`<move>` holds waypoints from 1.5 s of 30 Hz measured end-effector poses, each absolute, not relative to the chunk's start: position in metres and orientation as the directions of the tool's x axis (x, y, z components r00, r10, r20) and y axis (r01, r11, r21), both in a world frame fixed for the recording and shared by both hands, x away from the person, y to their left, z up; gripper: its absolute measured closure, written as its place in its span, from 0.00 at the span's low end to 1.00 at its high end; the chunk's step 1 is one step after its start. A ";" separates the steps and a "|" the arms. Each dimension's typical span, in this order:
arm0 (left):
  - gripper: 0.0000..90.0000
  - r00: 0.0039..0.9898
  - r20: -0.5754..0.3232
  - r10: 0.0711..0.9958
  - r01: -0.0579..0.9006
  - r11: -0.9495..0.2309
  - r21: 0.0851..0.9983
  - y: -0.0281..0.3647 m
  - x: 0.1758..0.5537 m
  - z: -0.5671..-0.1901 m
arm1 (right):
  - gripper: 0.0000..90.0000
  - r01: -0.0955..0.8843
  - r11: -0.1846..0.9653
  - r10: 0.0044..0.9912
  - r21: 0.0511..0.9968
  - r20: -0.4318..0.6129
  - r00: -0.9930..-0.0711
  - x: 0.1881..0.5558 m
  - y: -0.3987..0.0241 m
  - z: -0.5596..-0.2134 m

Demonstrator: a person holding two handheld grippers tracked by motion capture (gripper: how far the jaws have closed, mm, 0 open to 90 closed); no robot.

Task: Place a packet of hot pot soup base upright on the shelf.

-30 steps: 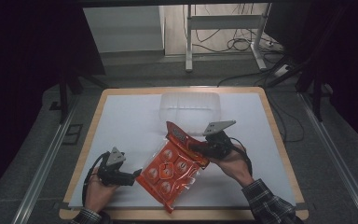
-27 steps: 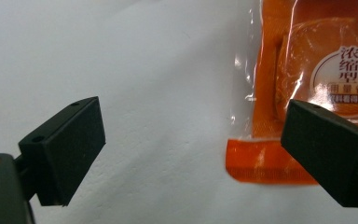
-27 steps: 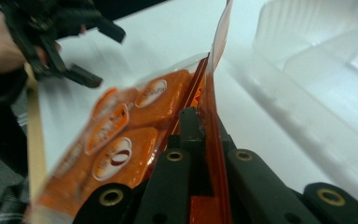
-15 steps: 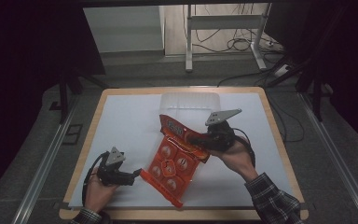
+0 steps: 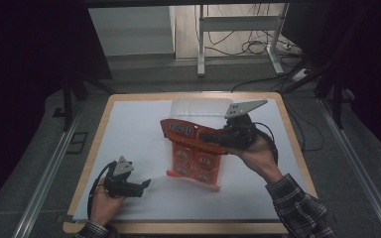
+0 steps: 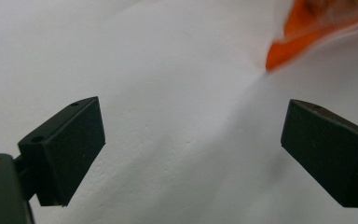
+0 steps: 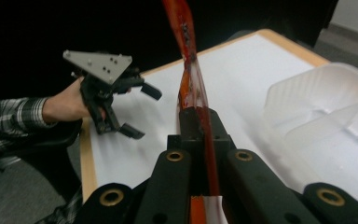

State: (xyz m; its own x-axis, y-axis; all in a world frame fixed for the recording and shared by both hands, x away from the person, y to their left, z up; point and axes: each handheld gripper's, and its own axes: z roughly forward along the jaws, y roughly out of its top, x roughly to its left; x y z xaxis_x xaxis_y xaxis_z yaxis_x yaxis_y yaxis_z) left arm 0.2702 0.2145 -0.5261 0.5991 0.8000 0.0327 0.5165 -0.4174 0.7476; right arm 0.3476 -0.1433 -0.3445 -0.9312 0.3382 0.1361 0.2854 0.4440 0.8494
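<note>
Jaws of the right gripper (image 5: pixel 206 136) pinch the orange snack bag (image 5: pixel 194 156) by its top edge, hanging it just before the clear tray (image 5: pixel 198 105), probably for loading, while the left gripper (image 5: pixel 141 186) waits wide apart.

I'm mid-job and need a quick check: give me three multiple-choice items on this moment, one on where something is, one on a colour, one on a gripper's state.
1. Where is the clear plastic tray?
A. on the far part of the table, beyond the packet
B. in the left gripper
C. on the floor

2. What is the main colour of the snack packet?
A. blue
B. orange-red
C. green

3. How do the jaws of the left gripper stand?
A. shut on the packet
B. shut on nothing
C. open with nothing between them

Answers:
1 A, the high view shows it on the white table, behind the packet.
2 B, it is orange-red in the high view.
3 C, the left gripper view shows them wide apart over bare white surface, while the right gripper clamps the packet's top edge.
</note>
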 end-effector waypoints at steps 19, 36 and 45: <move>0.07 0.604 0.038 0.796 0.519 -0.429 0.739 0.214 0.271 -0.527 | 0.99 0.298 0.386 0.444 0.873 0.108 -0.890 0.373 -0.166 -0.314; 0.06 0.607 0.044 0.794 0.519 -0.438 0.734 0.212 0.271 -0.527 | 0.99 0.322 0.324 0.511 0.890 0.122 -0.851 0.407 -0.170 -0.283; 0.07 0.608 0.047 0.793 0.520 -0.441 0.732 0.212 0.271 -0.528 | 0.99 0.344 0.302 0.571 0.889 0.120 -0.812 0.431 -0.169 -0.281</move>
State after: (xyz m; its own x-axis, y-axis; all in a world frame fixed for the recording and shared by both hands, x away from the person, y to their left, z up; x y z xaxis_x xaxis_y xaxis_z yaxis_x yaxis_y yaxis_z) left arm 0.2712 0.2118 -0.5276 0.6076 0.7929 0.0468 0.5196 -0.4413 0.7316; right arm 0.4315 -0.1692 -0.2810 -0.8121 0.5711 0.1197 0.3438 0.3025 0.8890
